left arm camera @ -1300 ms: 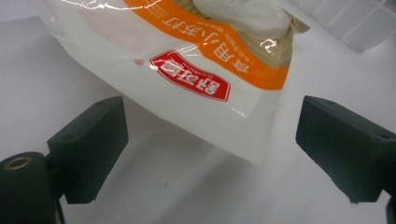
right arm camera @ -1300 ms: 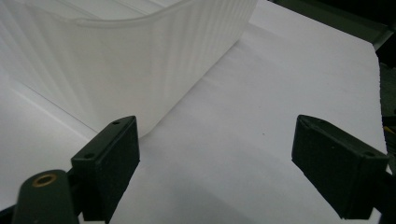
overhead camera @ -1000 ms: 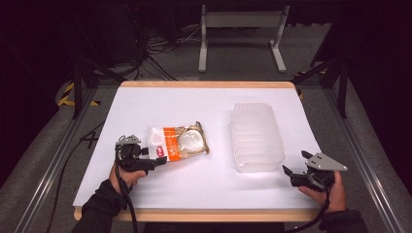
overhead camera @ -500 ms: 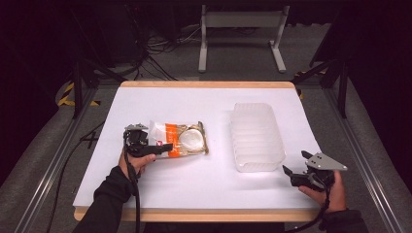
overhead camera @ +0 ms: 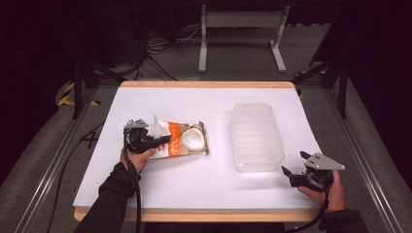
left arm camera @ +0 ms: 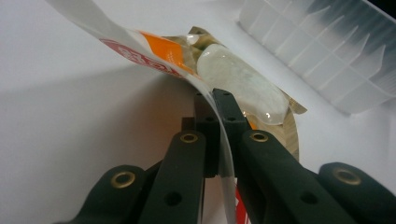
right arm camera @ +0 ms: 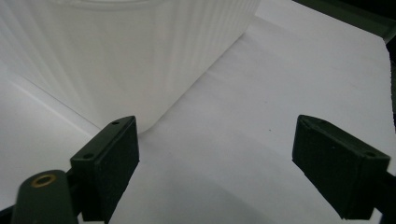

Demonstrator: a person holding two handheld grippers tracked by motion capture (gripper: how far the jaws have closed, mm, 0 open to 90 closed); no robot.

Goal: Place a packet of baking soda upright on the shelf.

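An orange, white and clear snack packet [overhead camera: 182, 139] with pale round pieces inside lies left of the table's middle. My left gripper [overhead camera: 163, 141] is shut on the packet's near left edge; in the left gripper view the packet [left arm camera: 219, 70] film runs between the two closed jaws of that gripper [left arm camera: 215, 100] and lifts off the table. A ribbed translucent plastic tub [overhead camera: 256, 135] sits upside down at the right. My right gripper [overhead camera: 294, 163] rests open near the tub's front right corner, with the tub [right arm camera: 126, 51] just ahead of its left jaw and nothing between the jaws.
The white table top [overhead camera: 209, 104] has a wooden rim. Black cables [overhead camera: 136, 199] trail from the left gripper over the front edge. A white metal stand [overhead camera: 240, 29] is on the floor behind the table.
My left gripper moved forward and right onto the packet's edge and closed on it. The right gripper stayed where it was, open.
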